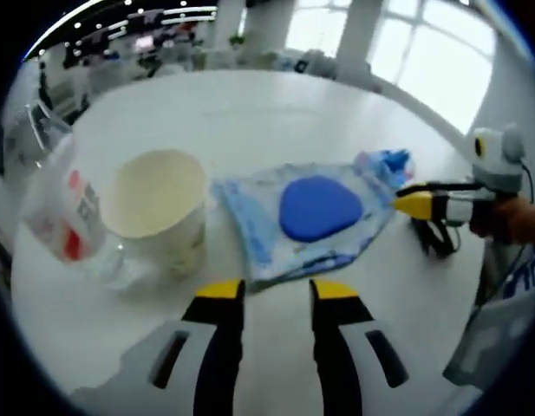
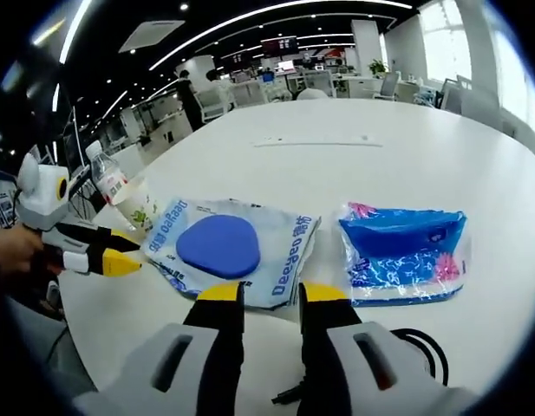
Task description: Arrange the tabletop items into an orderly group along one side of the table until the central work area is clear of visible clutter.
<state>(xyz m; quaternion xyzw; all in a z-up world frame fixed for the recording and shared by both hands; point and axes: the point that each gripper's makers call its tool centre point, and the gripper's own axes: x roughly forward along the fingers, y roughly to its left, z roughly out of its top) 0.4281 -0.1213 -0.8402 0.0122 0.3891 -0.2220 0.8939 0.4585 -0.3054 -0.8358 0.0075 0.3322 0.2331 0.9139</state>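
Observation:
A clear bag printed in blue and white [image 1: 258, 221] lies flat on the white table [image 1: 250, 113], with a blue rounded pad [image 1: 319, 208] showing in it. Left of it stand a cream paper cup [image 1: 159, 204] and a tilted plastic bottle with a red label [image 1: 63, 212]. A blue packet [image 1: 384, 160] lies beyond the bag. My left gripper [image 1: 276, 290] is open just short of the bag's near edge. My right gripper [image 2: 271, 295] is open at the bag [image 2: 284, 251] from the other side, with the pad [image 2: 217, 245] ahead and the blue packet [image 2: 401, 251] to its right.
A black cable [image 2: 414, 342] lies coiled on the table beside my right gripper. The far half of the table [image 2: 354, 147] is bare white. Desks, chairs and a standing person [image 2: 191, 95] are in the background office. The table's edge runs close behind each gripper.

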